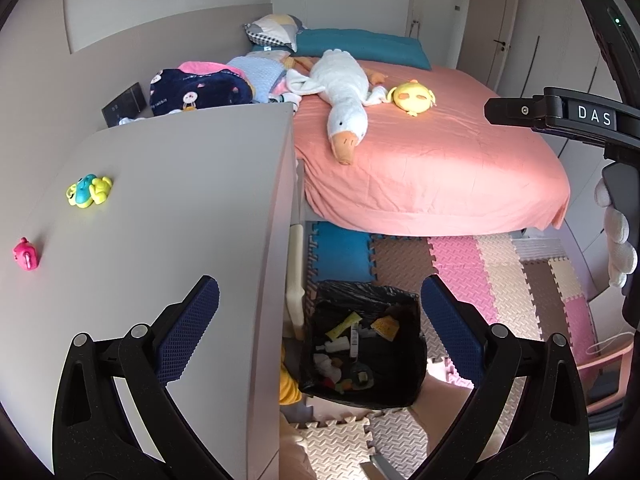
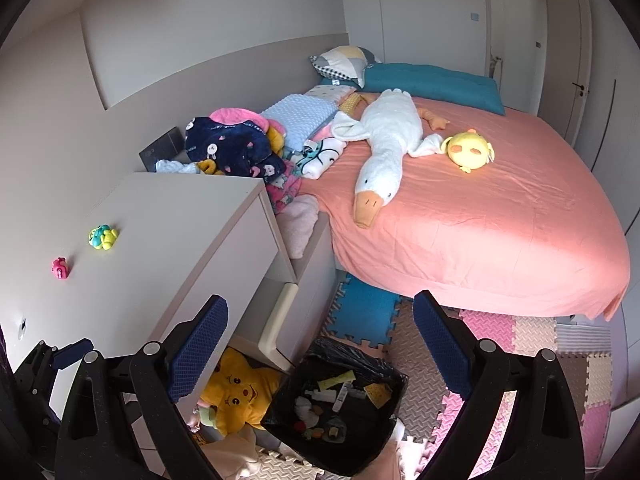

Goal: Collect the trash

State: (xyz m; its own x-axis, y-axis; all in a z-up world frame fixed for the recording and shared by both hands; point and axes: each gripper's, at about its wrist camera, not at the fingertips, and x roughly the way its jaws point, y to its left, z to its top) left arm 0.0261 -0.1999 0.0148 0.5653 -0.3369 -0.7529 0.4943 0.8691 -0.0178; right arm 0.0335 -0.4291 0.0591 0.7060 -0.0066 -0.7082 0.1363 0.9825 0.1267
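Observation:
A trash bin lined with a black bag point(image 1: 362, 350) stands on the foam floor mats beside a white cabinet; it holds several bits of trash such as wrappers and tissue. It also shows in the right wrist view point(image 2: 336, 410). My left gripper point(image 1: 320, 316) is open and empty, high above the bin and the cabinet edge. My right gripper point(image 2: 320, 344) is open and empty, also above the bin. The right gripper's body shows at the right edge of the left wrist view point(image 1: 560, 116).
White cabinet top point(image 1: 180, 200) carries a yellow-blue toy point(image 1: 88, 191) and a pink toy point(image 1: 26, 254). A bed with a pink sheet point(image 2: 480, 220) holds a white goose plush point(image 2: 384, 140), a yellow plush and piled clothes. A yellow star plush point(image 2: 236, 394) lies by the bin.

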